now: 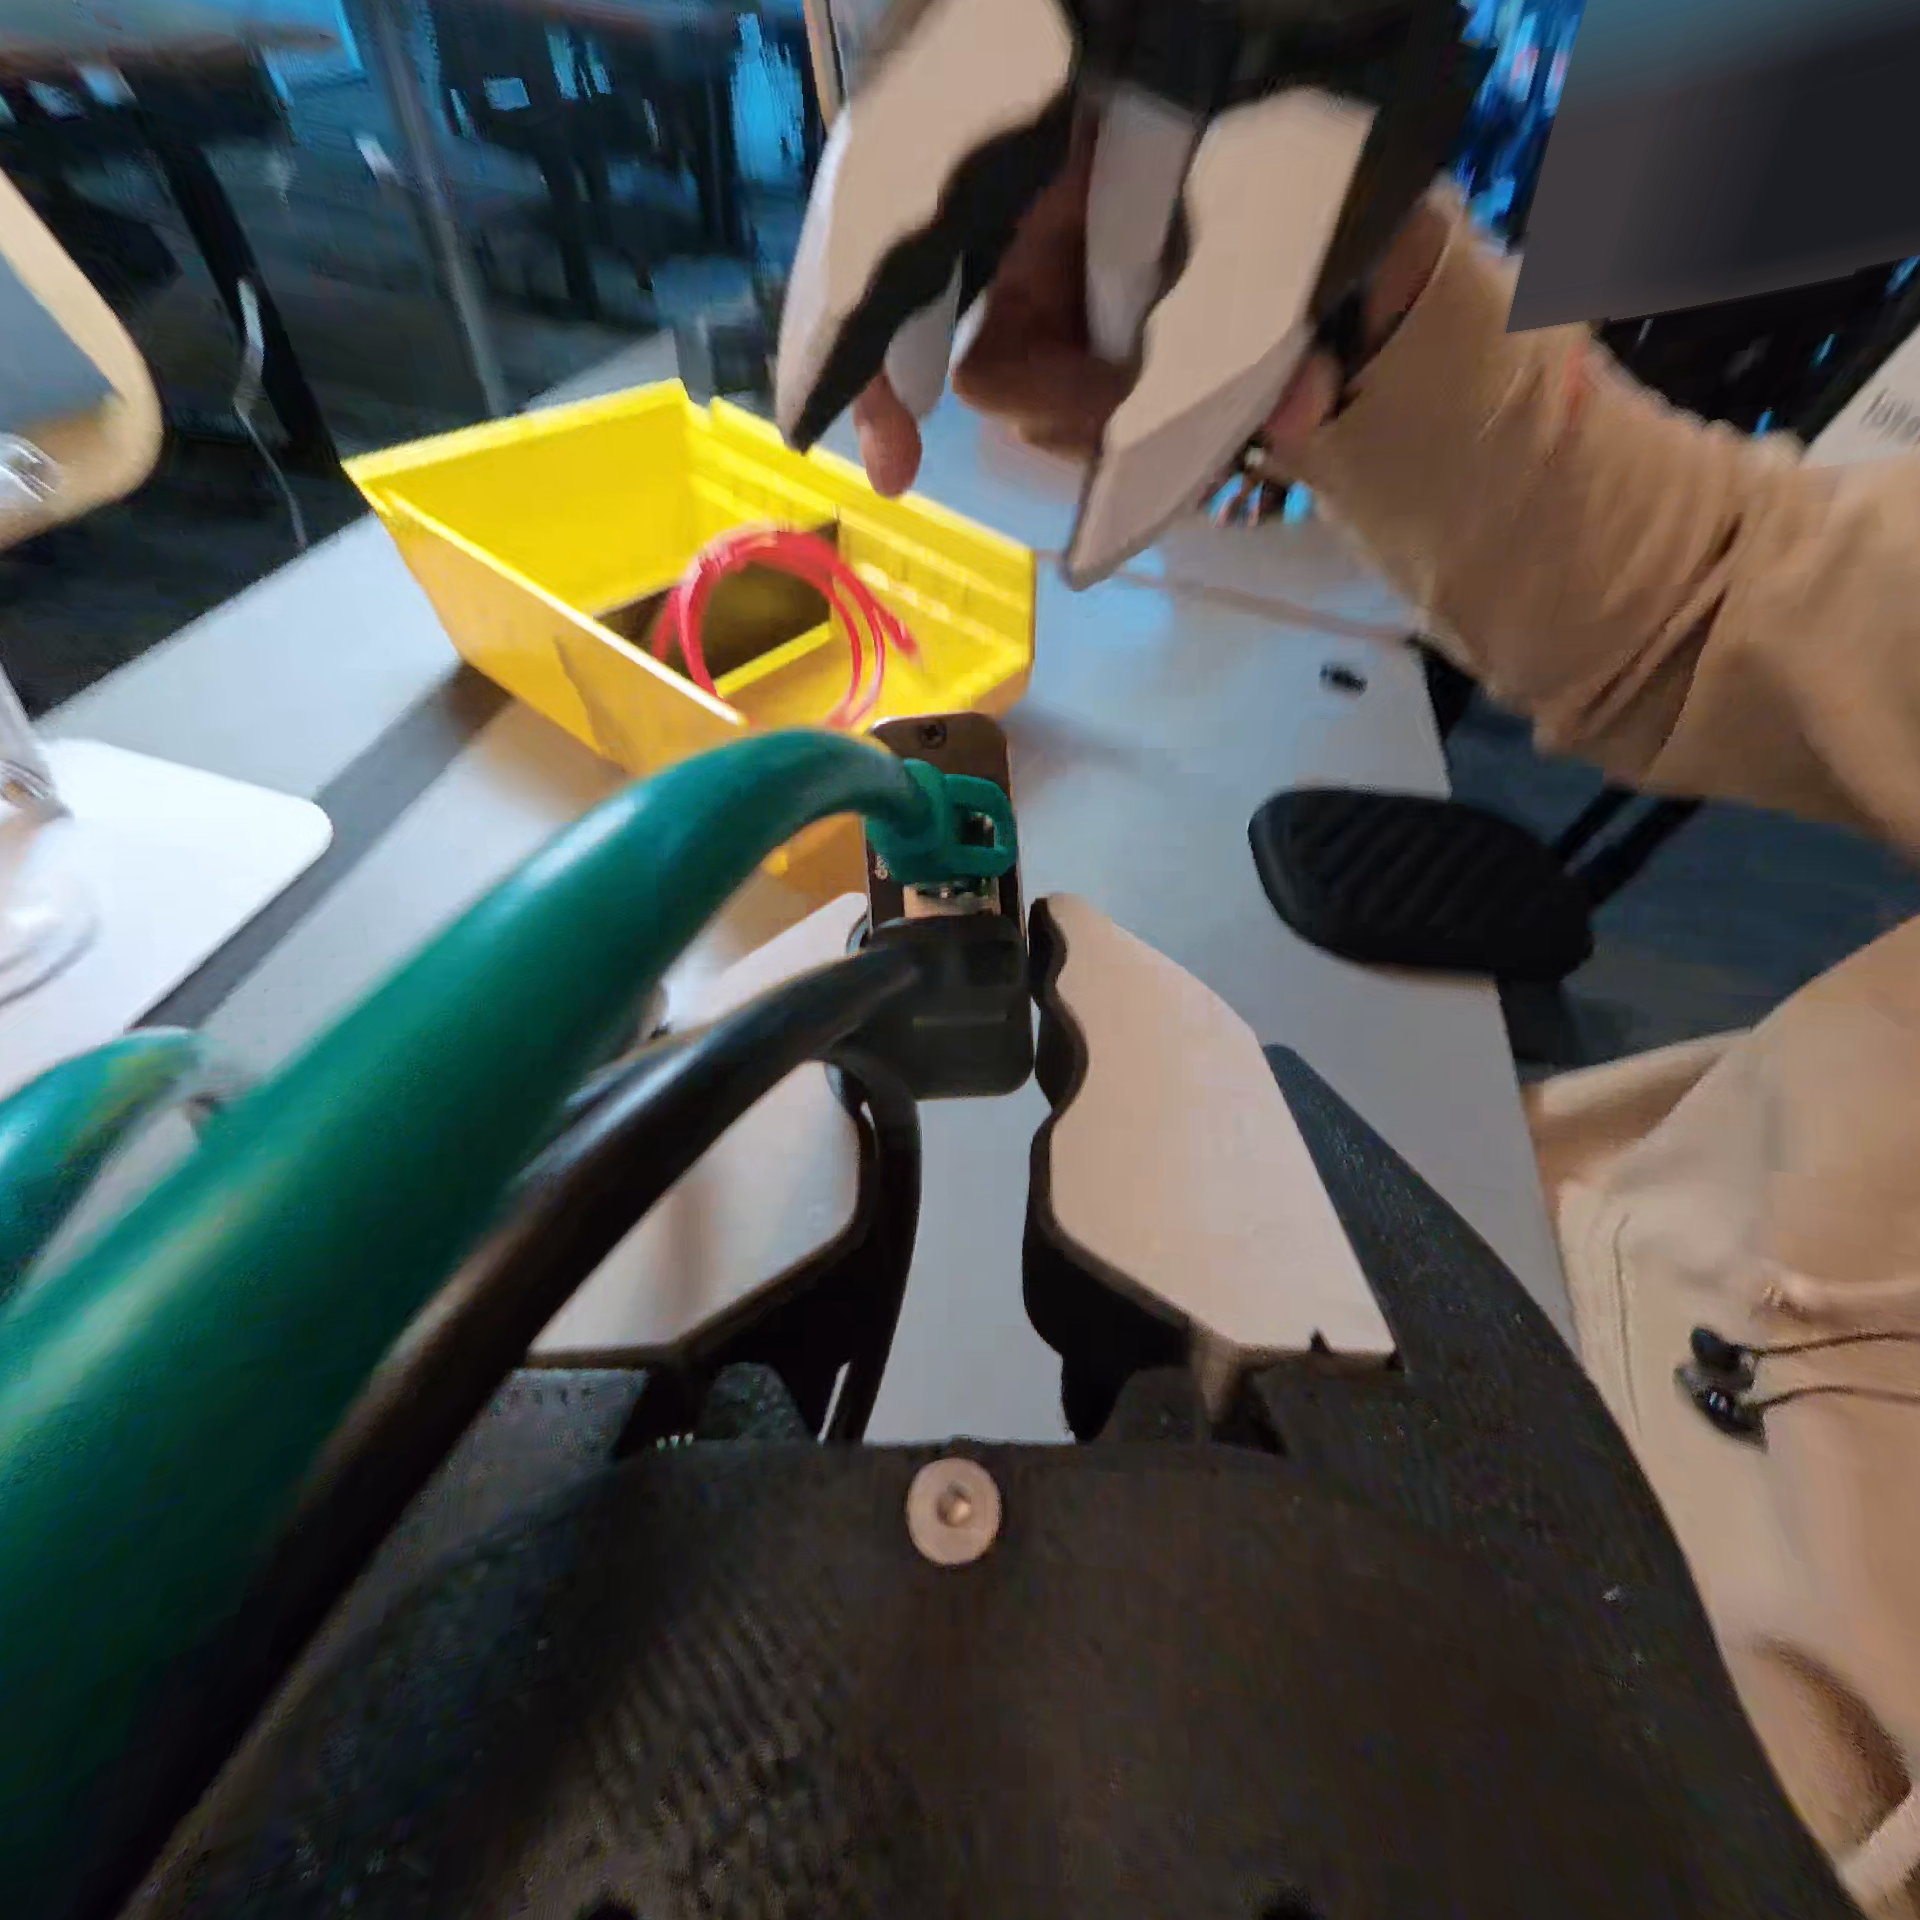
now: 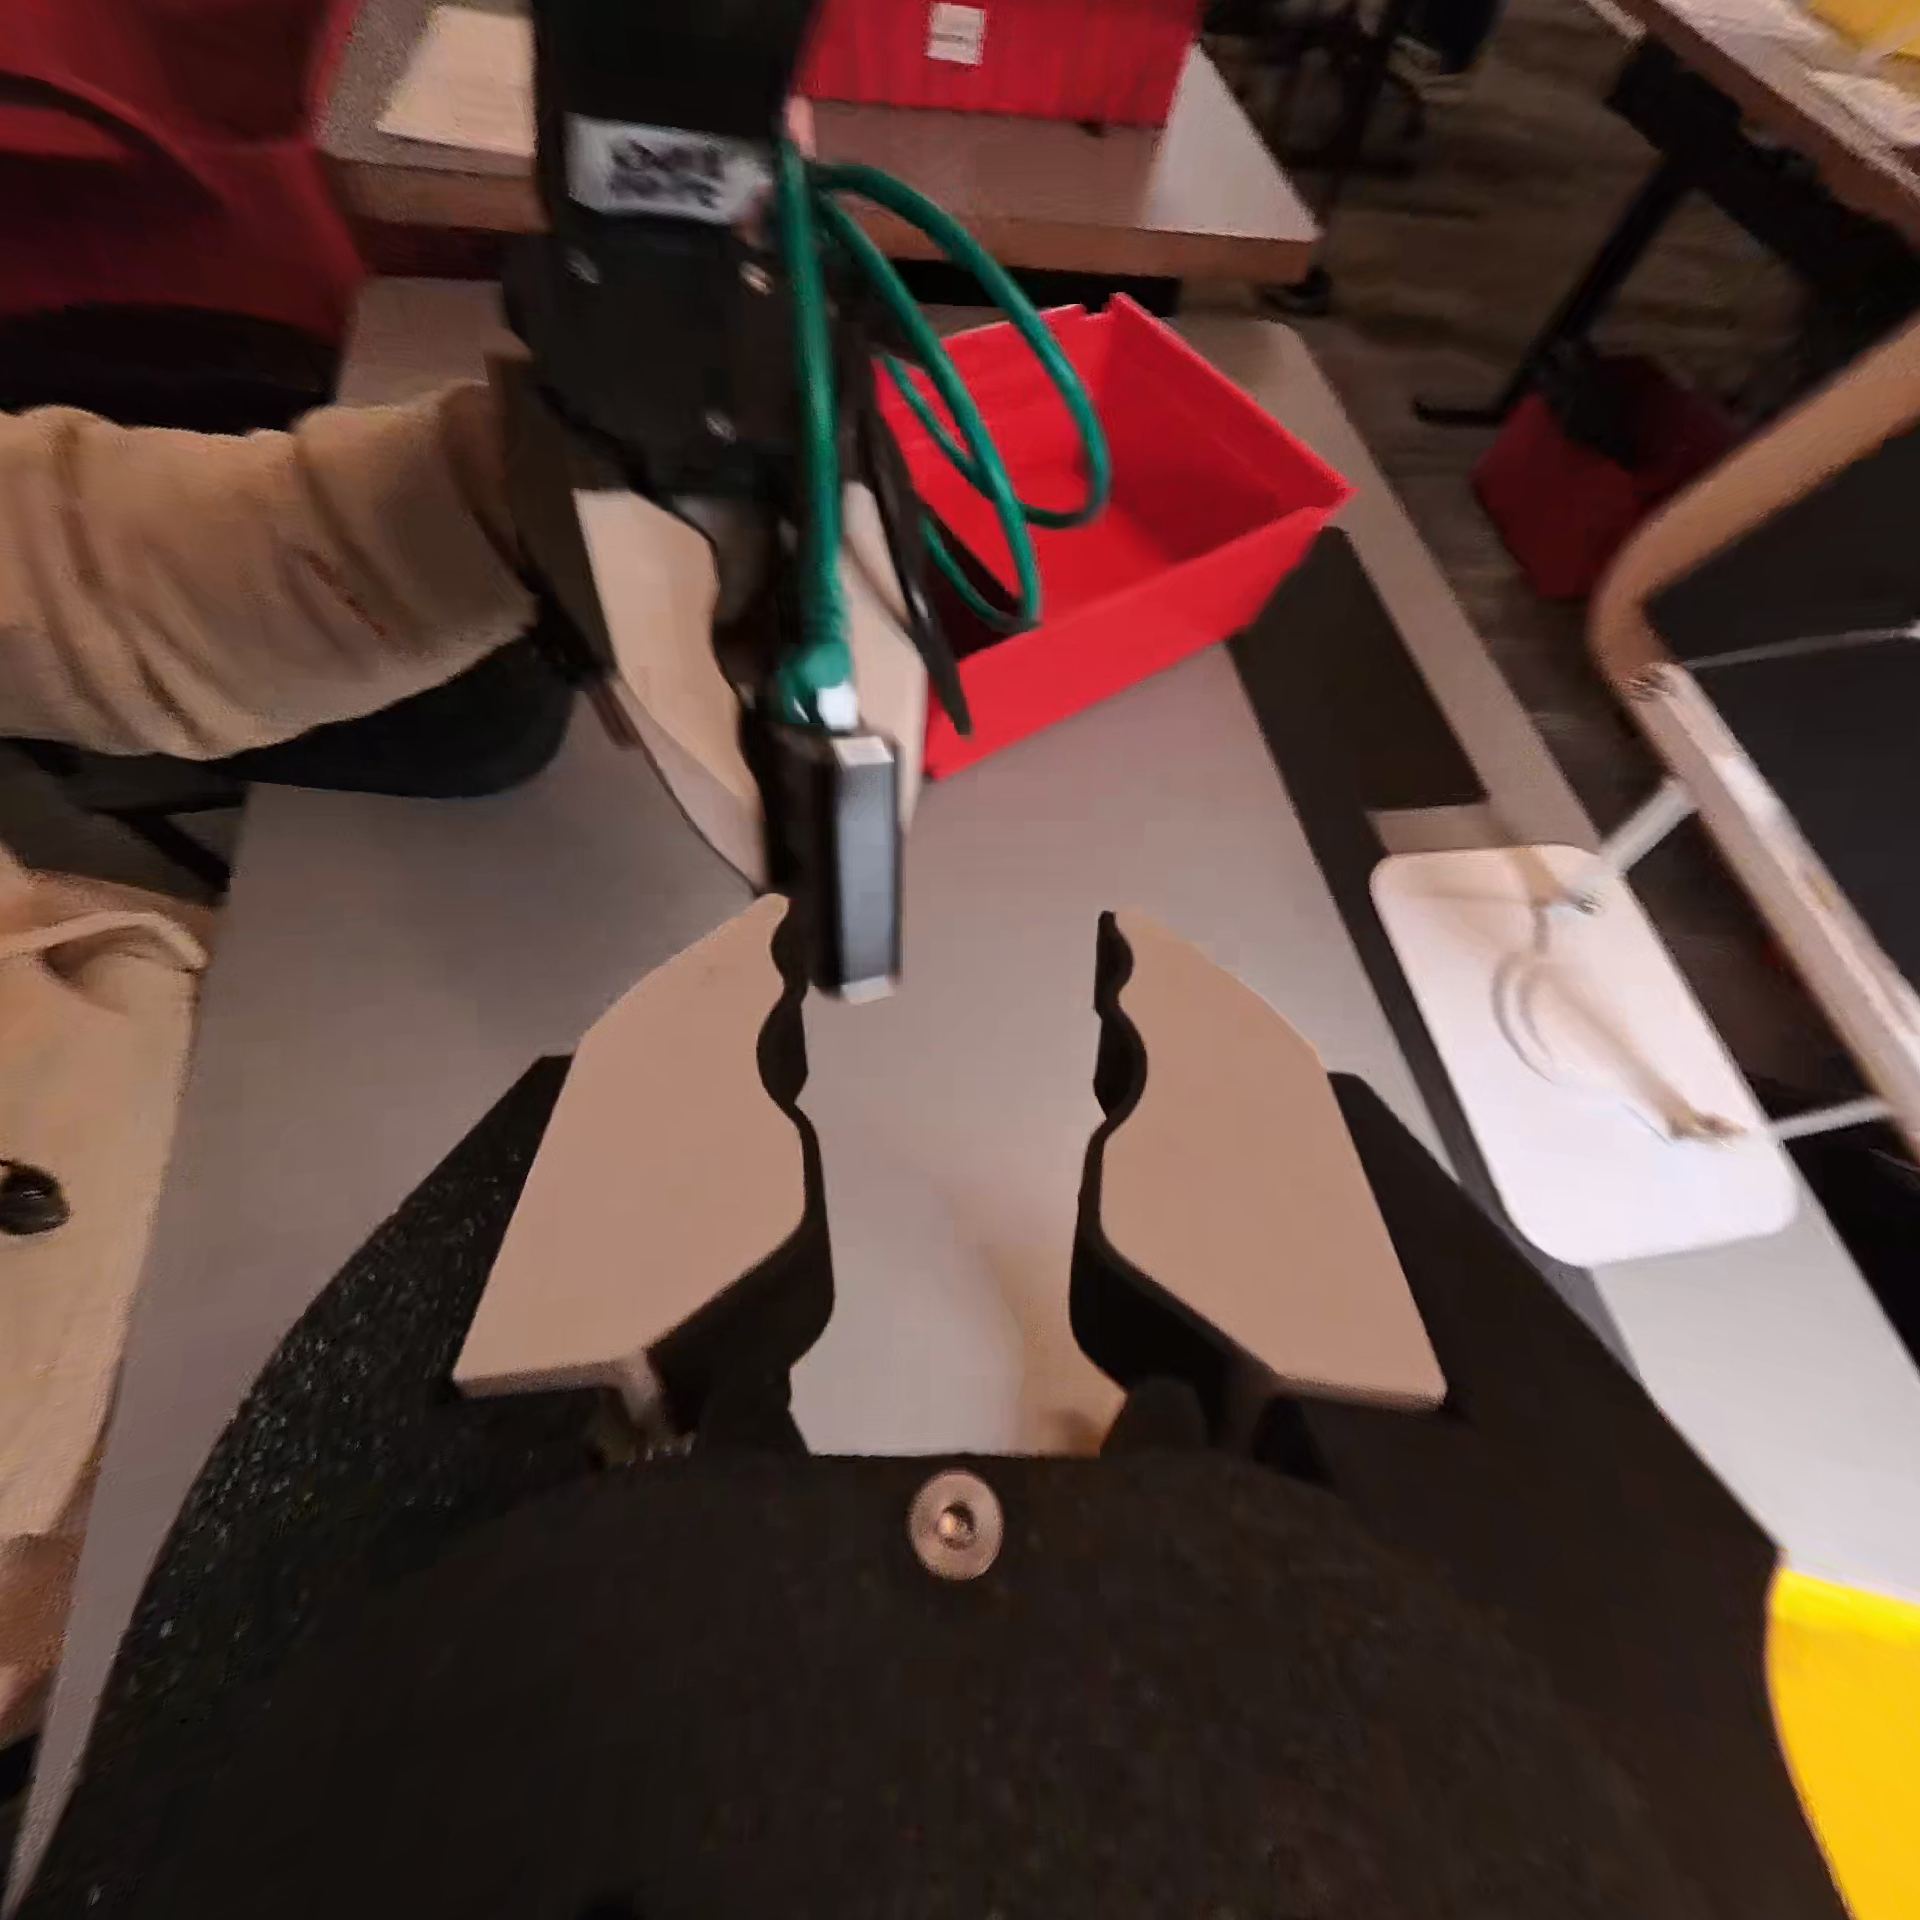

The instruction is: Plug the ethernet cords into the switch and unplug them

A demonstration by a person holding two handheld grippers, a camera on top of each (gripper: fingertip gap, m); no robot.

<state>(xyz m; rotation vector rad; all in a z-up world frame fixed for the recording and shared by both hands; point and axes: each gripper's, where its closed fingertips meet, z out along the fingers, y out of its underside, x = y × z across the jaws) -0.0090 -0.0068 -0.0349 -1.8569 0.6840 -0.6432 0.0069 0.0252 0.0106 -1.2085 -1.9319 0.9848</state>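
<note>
**Left holds the switch, right comes in empty for the green plug**

Nearest the lens, the left hand-held gripper [image 1: 951,997] is clamped on the small dark switch [image 1: 961,997], lifted above the grey surface [image 1: 1195,748]. A green ethernet cord [image 1: 436,1039] arches from beside the camera into a port on the switch, its green plug [image 1: 945,826] seated; a black cord [image 1: 665,1081] leaves the switch lower down. The right wrist view shows the switch [image 2: 862,862] hanging edge-on from the left hand-held gripper [image 2: 790,831], green cord [image 2: 821,416] looping above it.

The right hand-held gripper [image 2: 945,935] has its fingers apart and holds nothing, its left fingertip just beside the switch's lower end.

The step looks like unplugging. To do it well, the right should likely rise to the green plug, pinch the boot so the latch tab is pressed, and pull straight along the port while the left stays firm.

Farther out: a yellow bin [image 1: 623,561] holding red wire [image 1: 790,613], and a red bin [image 2: 1174,540].
</note>
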